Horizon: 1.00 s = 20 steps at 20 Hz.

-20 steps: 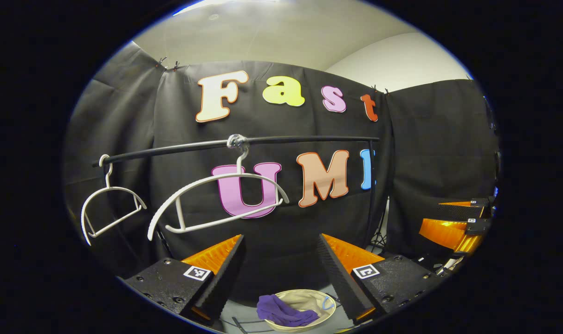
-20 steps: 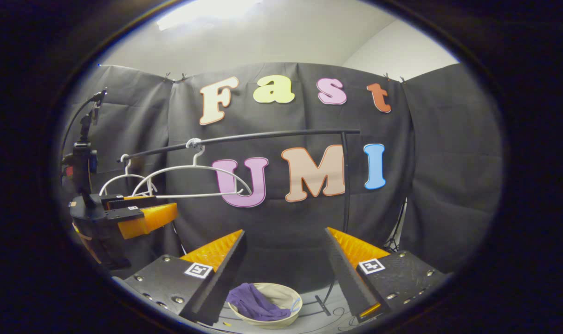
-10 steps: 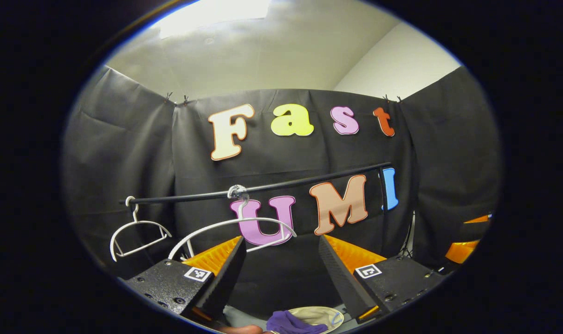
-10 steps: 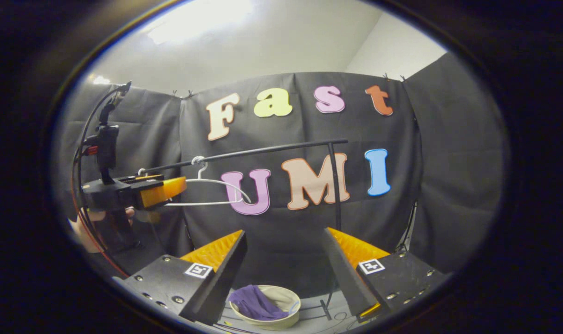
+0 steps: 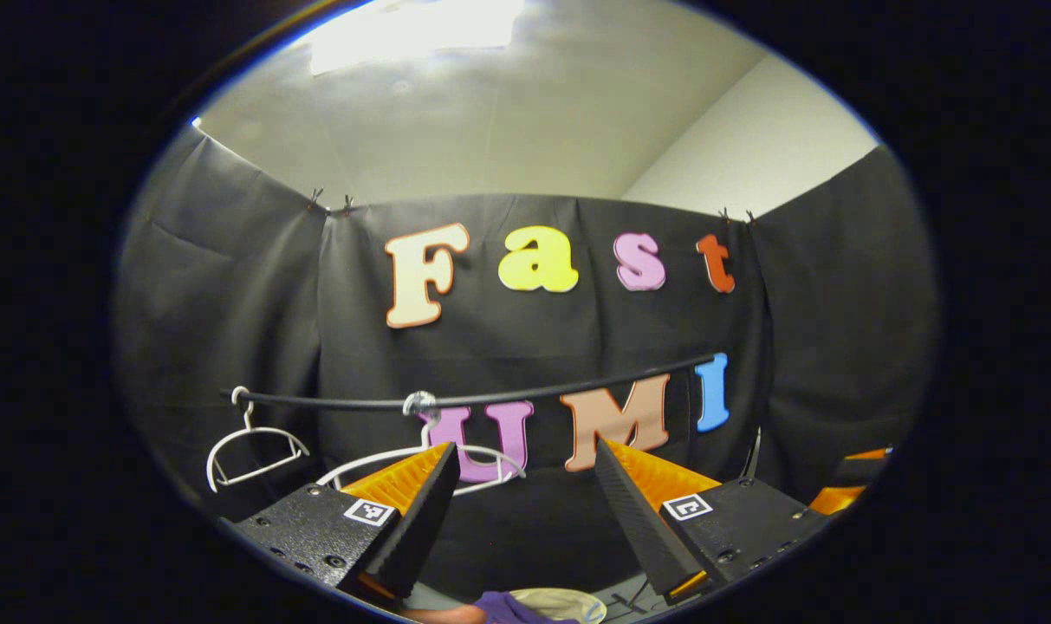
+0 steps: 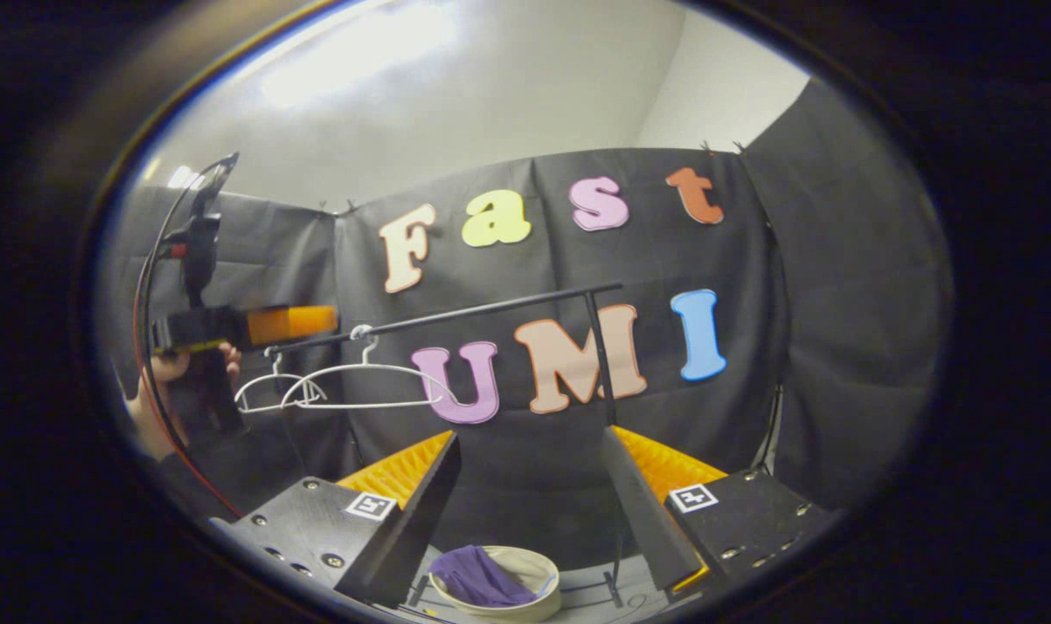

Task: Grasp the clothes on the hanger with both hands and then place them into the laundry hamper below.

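Now | both tongs (image 5: 518, 511) (image 6: 532, 503) agape, empty | purple garment (image 6: 475, 579) in hamper (image 6: 538, 604)

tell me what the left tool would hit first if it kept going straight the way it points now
Probably the booth wall: the left tool is open with only black cloth between its fingers. The near white hanger sits just left of that line; depth is unclear.

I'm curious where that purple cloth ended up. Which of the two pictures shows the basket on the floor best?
The right gripper view: the round laundry hamper sits whole between the right gripper fingers, purple garment lying inside. The left gripper view catches just its top rim and a scrap of the garment at the bottom edge.
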Each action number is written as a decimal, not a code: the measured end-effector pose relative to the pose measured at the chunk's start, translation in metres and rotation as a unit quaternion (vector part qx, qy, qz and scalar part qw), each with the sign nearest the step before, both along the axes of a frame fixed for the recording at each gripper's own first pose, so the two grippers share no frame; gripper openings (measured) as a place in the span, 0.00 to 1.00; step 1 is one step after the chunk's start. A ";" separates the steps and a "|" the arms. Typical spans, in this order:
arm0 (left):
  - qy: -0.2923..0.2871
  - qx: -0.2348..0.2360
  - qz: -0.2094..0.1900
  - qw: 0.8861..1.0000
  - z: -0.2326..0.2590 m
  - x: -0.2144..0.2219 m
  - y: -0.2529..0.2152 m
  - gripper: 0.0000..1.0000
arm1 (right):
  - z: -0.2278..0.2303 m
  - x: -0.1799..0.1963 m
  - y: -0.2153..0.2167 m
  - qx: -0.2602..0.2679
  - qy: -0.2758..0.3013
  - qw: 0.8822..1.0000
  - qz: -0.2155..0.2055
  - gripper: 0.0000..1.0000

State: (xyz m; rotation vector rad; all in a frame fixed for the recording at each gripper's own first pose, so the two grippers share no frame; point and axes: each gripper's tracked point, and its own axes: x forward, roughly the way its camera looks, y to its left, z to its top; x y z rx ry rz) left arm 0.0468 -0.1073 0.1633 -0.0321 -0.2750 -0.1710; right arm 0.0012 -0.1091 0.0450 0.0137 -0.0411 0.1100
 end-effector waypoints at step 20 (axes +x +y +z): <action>0.116 -0.125 -0.124 0.978 -0.054 0.068 -0.147 0.95 | 0.049 0.033 -0.116 -0.024 -0.003 1.000 0.008 0.98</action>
